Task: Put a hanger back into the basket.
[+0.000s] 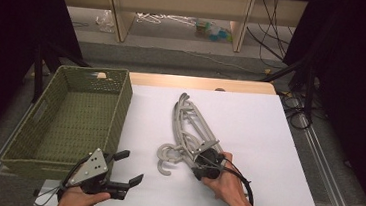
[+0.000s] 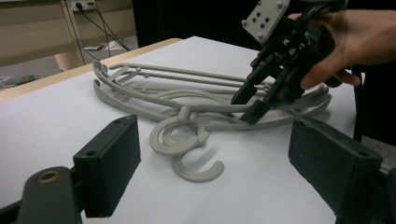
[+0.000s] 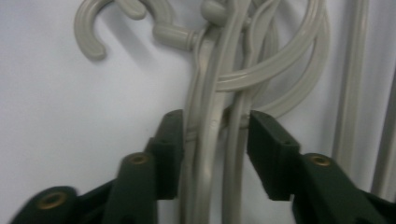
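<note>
A tangle of several grey plastic hangers lies on the white sheet, hooks toward the near edge. My right gripper comes down on the pile near the hooks. In the right gripper view its jaws straddle two hanger arms, and both pads touch them. The left gripper view shows that gripper in a hand, tips on the hangers. My left gripper rests at the near left, open, nothing between its jaws.
A green woven basket stands along the sheet's left side, close to my left gripper. Bare wooden table edge runs behind the sheet. Cables and clutter lie on the floor beyond.
</note>
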The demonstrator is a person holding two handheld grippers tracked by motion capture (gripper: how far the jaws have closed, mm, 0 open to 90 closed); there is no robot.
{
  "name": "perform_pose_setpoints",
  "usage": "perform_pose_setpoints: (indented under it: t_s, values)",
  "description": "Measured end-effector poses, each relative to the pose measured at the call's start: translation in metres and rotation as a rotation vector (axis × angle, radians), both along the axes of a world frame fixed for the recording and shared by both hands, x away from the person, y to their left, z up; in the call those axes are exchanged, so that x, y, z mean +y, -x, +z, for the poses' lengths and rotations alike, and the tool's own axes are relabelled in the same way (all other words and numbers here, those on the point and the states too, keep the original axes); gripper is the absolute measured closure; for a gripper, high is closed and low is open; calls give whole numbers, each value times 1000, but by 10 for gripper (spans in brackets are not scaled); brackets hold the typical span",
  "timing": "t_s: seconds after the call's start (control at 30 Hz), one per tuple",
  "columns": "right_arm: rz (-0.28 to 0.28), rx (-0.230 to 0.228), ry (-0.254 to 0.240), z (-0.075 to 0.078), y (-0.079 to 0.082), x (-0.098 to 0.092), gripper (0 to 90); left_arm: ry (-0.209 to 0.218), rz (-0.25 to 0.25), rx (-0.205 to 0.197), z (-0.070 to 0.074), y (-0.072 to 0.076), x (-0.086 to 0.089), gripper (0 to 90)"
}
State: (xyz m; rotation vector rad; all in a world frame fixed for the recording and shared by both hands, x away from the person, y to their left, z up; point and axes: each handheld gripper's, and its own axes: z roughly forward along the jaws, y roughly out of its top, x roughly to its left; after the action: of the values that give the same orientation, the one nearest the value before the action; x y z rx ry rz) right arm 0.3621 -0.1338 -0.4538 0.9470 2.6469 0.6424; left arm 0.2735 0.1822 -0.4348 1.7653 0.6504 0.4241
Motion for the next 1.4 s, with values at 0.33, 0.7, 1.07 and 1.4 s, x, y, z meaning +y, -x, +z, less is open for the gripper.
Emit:
perform_pose_setpoints:
  t_s: [0.33, 0.7, 1.07, 1.4]
  values:
    - [5, -25, 127, 0, -1, 6, 687, -14, -18, -7, -1, 0, -2, 167]
    - [42, -5, 113, 13, -3, -5, 800, -1, -9, -1, 0, 0, -2, 168]
    - [76, -56, 97, 41, -5, -34, 823, -4, 1, -8, 0, 0, -1, 170]
    - [218, -104, 49, 60, 7, -47, 826, -35, 4, -31, 1, 0, 0, 179]
